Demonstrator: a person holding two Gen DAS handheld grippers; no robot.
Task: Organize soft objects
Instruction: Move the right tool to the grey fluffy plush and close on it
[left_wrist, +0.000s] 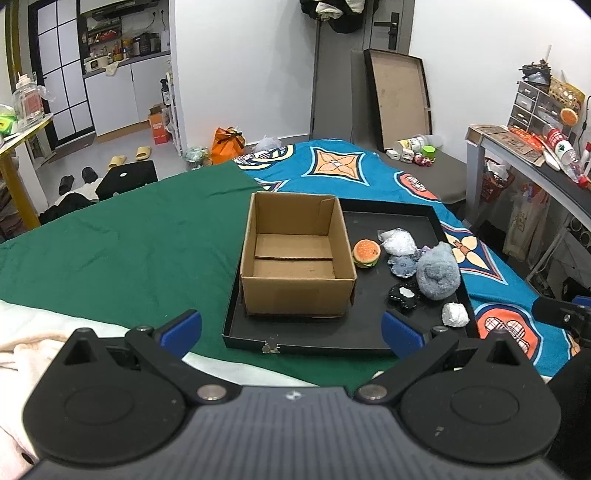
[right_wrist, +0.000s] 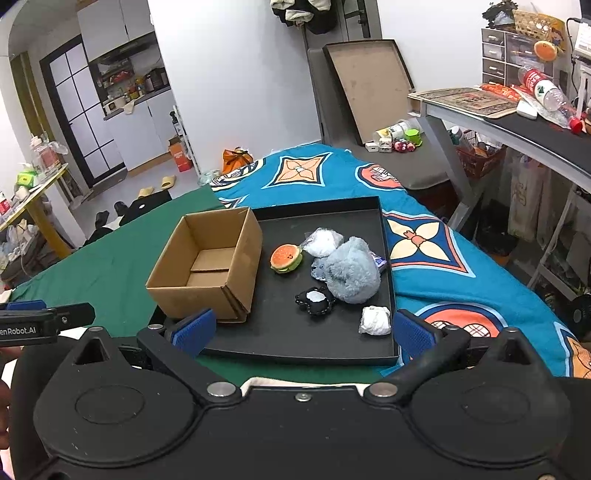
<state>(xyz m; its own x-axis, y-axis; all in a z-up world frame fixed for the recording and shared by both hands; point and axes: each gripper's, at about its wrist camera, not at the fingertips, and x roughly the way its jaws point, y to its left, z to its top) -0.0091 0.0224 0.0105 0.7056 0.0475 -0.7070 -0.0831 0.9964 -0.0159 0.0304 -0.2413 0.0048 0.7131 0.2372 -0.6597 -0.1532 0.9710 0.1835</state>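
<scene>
"enRobot.AI", partly cut off, on the left gripper body.

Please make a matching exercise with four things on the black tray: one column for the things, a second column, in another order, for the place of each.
Things:
1. cardboard box
2. burger toy
3. grey plush toy
4. small white bundle

Places:
A. near right corner of the black tray
B. left part of the tray
C. just right of the box
D. right side, between the clear bag and the white bundle

Pairs: 1-B, 2-C, 3-D, 4-A
</scene>
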